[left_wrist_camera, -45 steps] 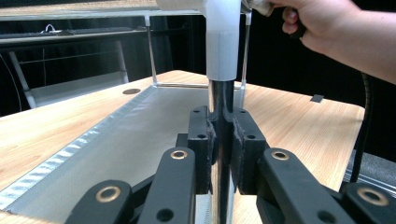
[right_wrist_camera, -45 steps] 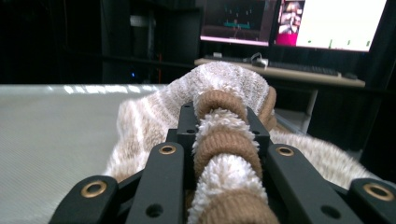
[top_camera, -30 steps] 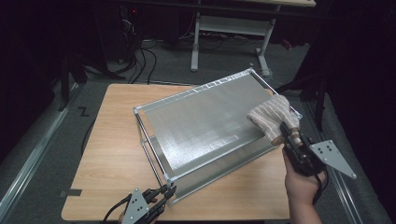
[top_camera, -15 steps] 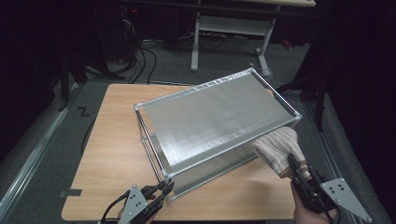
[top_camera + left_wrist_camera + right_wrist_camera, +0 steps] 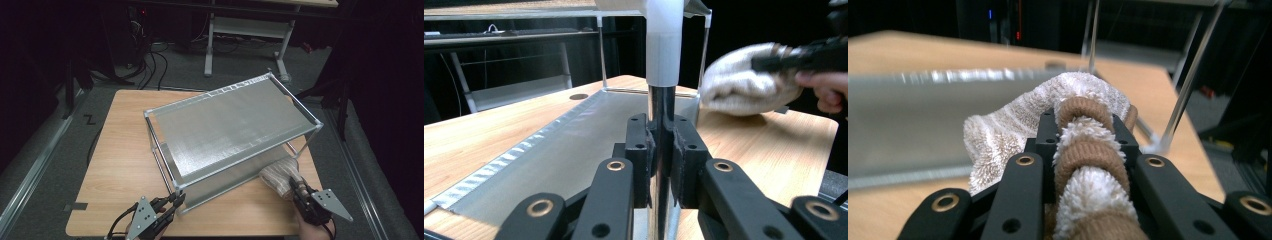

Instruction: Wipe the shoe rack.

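My left gripper point(image 5: 660, 150) is squeezed tight on the shiny metal corner post point(image 5: 660, 107) of the two-shelf rack with thin silver bars point(image 5: 300, 105), at the rack's near left corner, low down by the wooden table top point(image 5: 120, 150). The post stands straight up between my two black jaws, and a white plastic cap point(image 5: 664, 45) sits higher up on it. My right gripper point(image 5: 1088, 132) is clamped on the soft, fuzzy white and tan striped cloth point(image 5: 1013, 125), which is bunched up thick between the jaws, so they stay a little apart; they have just been opening a tiny bit, with the cloth between them. In the high view the cloth point(image 5: 278, 175) is down at the rack's near right corner, by the edge of the grey bottom shelf point(image 5: 235, 177) and close above the table. The grey top shelf point(image 5: 235, 122) has nothing on it. I cannot tell if the cloth touches the bottom shelf or the table.
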Demonstrator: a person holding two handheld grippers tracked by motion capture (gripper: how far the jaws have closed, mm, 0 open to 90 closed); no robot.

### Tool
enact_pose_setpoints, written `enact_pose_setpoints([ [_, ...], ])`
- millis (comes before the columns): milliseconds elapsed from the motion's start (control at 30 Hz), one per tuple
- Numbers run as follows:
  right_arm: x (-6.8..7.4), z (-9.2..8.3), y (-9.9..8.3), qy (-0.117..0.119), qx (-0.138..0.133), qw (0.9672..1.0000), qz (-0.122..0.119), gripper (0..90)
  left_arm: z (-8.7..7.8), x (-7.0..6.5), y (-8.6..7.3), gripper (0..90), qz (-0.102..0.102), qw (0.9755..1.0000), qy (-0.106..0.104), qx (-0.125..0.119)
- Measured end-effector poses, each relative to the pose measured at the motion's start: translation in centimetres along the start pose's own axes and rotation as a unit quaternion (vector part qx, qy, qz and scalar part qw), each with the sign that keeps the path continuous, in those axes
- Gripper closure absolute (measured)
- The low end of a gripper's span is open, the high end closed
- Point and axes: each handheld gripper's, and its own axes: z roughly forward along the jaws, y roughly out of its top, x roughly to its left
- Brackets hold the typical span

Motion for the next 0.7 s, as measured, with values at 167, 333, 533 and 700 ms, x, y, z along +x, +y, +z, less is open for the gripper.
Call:
enact_pose_setpoints([
  [167, -0.1, 1.2, -1.2, -0.001, 0.033, 0.9995, 0.001, 74.0, -0.1, 0.5, 0.0, 80.2, -0.003, 1.0000, 0.006, 0.000],
  [333, 0.1, 2.0, -1.9, 0.007, 0.065, 0.9979, 0.003, 71.8, -0.4, 1.5, 0.0, 80.3, -0.008, 0.9998, 0.020, 0.003],
  [533, 0.5, 2.5, -2.4, 0.020, 0.086, 0.9961, -0.002, 69.3, -1.1, 3.7, -0.1, 80.2, -0.014, 0.9985, 0.053, 0.007],
  [700, 0.8, 2.5, -2.5, 0.031, 0.089, 0.9955, -0.001, 66.9, -2.1, 6.2, -0.2, 80.2, -0.027, 0.9954, 0.091, 0.011],
])
